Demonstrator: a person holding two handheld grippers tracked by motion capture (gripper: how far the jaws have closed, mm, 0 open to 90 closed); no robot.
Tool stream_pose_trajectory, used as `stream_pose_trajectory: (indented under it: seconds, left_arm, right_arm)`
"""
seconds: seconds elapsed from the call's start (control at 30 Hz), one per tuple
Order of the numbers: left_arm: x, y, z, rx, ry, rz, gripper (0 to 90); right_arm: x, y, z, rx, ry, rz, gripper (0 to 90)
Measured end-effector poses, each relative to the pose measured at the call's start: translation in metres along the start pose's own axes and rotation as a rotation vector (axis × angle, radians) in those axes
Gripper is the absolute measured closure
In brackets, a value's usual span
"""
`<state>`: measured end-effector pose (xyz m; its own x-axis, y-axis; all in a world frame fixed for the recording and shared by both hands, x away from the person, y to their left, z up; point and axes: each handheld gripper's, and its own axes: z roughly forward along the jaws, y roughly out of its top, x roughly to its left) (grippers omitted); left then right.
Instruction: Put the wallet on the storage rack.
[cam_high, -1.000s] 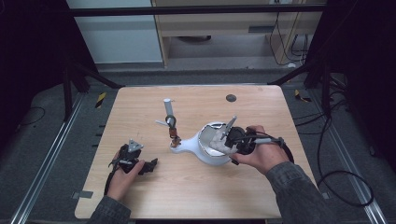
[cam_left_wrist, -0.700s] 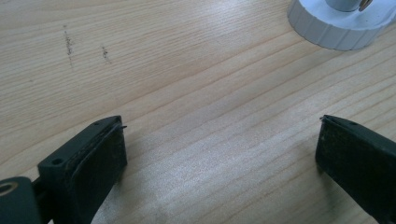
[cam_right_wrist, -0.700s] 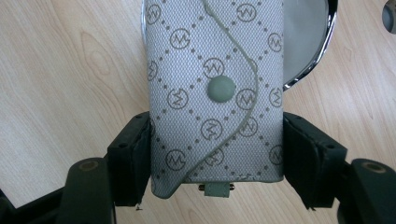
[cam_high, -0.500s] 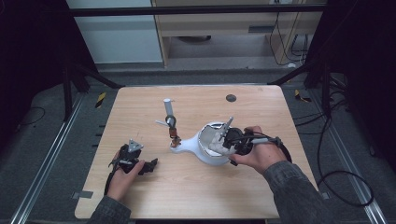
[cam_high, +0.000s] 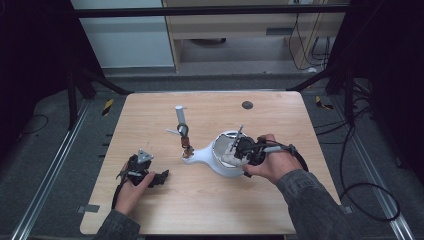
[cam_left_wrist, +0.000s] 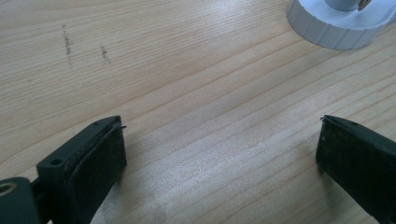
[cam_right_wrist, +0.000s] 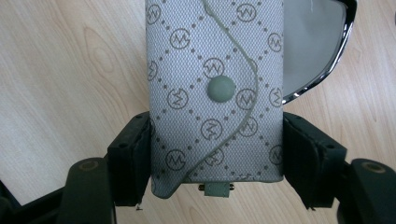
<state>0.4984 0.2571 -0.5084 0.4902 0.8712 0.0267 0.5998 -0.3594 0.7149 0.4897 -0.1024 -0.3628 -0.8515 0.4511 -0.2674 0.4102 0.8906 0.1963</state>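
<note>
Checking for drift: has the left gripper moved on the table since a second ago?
No. The left gripper sits at the same spot near the table's left front corner, open.

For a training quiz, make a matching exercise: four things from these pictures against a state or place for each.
Things:
1. left gripper
2. right gripper
3. patterned grey pouch
4. dark round spot

States or places:
A. on the table's far part
B. jaws wide apart above bare wood
C. shut on the pouch
D. flap closed by a round snap

Pairs: 1-B, 2-C, 3-D, 4-A
</note>
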Motion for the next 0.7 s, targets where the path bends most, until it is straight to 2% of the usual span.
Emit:
stream_pose_trajectory:
  seconds: [0.3, 0.47, 0.7]
  left_arm:
    - [0.0, 0.0, 0.0, 0.004, -0.002, 0.001, 1.0]
    - [0.0, 0.0, 0.0, 0.002, -0.001, 0.001, 1.0]
    - [0.0, 0.0, 0.0, 0.002, -0.002, 0.002, 1.0]
  right_arm:
    - [-0.008, 0.01, 0.006, 0.071, -0.005, 0.005, 31.7]
    - [-0.015, 0.015, 0.009, 0.082, -0.007, 0.009, 31.7]
    - [-0.016, 0.017, 0.012, 0.094, 0.01, 0.017, 31.7]
